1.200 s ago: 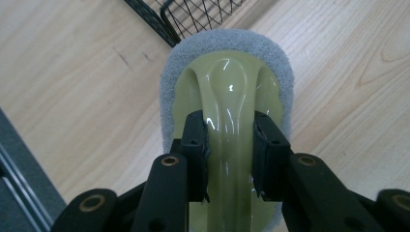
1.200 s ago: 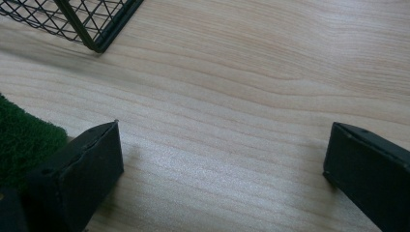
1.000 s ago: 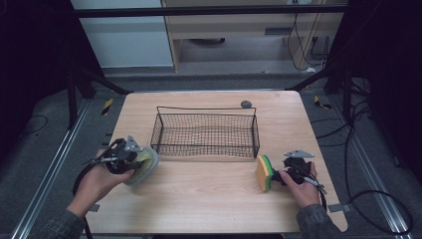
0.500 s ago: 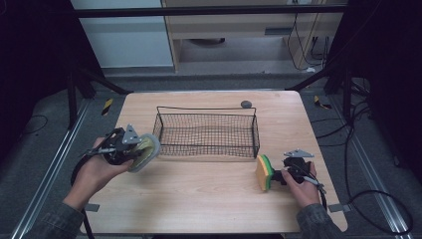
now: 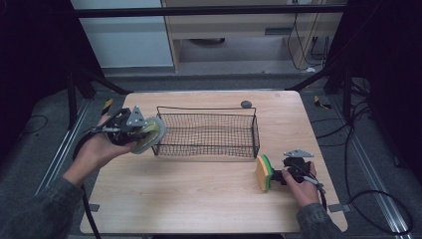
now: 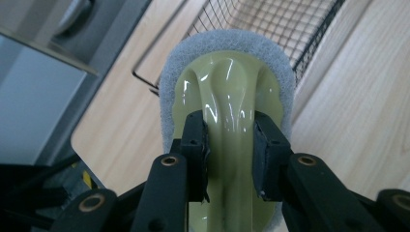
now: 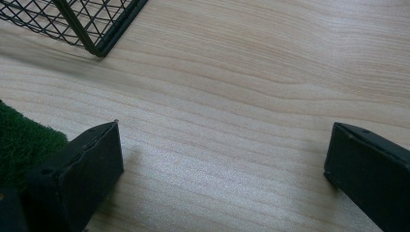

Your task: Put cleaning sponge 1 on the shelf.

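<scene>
left gripper (image 6: 227, 145) pinching scrubber's handle (image 6: 227, 96) beside wire basket (image 5: 206, 132).
right gripper (image 7: 222, 164) jaws spread on table (image 7: 241, 72), sponge (image 5: 263, 172) just beside.

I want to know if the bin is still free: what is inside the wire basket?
Nothing shows inside the wire basket; the table is visible through its mesh floor. The near wall's mesh thinly veils the strip behind it.

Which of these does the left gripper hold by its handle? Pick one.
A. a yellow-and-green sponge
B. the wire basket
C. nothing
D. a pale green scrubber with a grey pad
D: the left gripper is shut on the scrubber, its fingers pressing the glossy handle beside the wire basket.
</scene>
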Demonstrator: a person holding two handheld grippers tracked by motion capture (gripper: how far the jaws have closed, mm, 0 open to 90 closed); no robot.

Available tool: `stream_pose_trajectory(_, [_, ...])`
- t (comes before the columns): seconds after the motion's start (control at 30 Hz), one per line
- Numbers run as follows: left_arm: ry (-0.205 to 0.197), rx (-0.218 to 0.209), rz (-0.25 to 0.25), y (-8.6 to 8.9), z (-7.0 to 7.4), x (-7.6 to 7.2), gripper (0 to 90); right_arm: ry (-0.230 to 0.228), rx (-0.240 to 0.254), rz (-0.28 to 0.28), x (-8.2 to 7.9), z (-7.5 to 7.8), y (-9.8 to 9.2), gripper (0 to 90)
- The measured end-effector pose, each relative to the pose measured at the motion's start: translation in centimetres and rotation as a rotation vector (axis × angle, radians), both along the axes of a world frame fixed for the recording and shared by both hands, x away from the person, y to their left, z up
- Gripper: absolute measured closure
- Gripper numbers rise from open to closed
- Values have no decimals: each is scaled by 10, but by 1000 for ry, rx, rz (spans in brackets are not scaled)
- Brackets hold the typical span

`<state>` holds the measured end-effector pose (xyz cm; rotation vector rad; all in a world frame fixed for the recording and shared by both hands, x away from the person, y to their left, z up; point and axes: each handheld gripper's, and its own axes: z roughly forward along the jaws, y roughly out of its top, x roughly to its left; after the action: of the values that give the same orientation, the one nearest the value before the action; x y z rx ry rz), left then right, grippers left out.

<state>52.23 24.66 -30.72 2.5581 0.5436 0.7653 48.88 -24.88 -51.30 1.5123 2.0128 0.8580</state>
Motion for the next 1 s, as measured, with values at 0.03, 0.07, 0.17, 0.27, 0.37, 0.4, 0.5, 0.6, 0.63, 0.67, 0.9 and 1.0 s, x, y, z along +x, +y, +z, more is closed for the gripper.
stream_pose_trajectory(0.03, [-4,5,-13,-2,3,3,700,0,1,-1,0,0,0,4])
stream_pose_trajectory(0.07, [-7,3,-22,-5,6,5,700,0,4,0,1,0,1,4])
stream_pose_trajectory(0.17, [-18,21,-57,-14,9,11,700,2,1,3,2,0,1,4])
stream_pose_trajectory(0.27, [-37,32,-73,-21,9,14,700,0,0,1,1,0,2,6])
stream_pose_trajectory(0.37, [-57,35,-76,-30,10,19,700,0,1,3,1,0,1,7])
stream_pose_trajectory(0.4, [-73,38,-81,-36,11,20,700,0,0,5,1,0,1,7])
stream_pose_trajectory(0.5, [-92,44,-81,-42,11,21,700,0,3,7,0,0,1,7])
stream_pose_trajectory(0.6, [-109,61,-89,-48,10,23,700,-1,2,9,-1,0,1,7])
stream_pose_trajectory(0.63, [-112,69,-87,-50,10,24,700,-1,0,7,-2,0,0,7])
stream_pose_trajectory(0.67, [-117,71,-90,-52,10,25,700,-1,3,10,-3,0,0,7])
stream_pose_trajectory(0.9, [-134,90,-108,-57,14,35,700,0,5,8,-3,0,0,6])
stream_pose_trajectory(1.0, [-147,105,-107,-57,15,39,700,1,4,10,-3,0,-1,5])
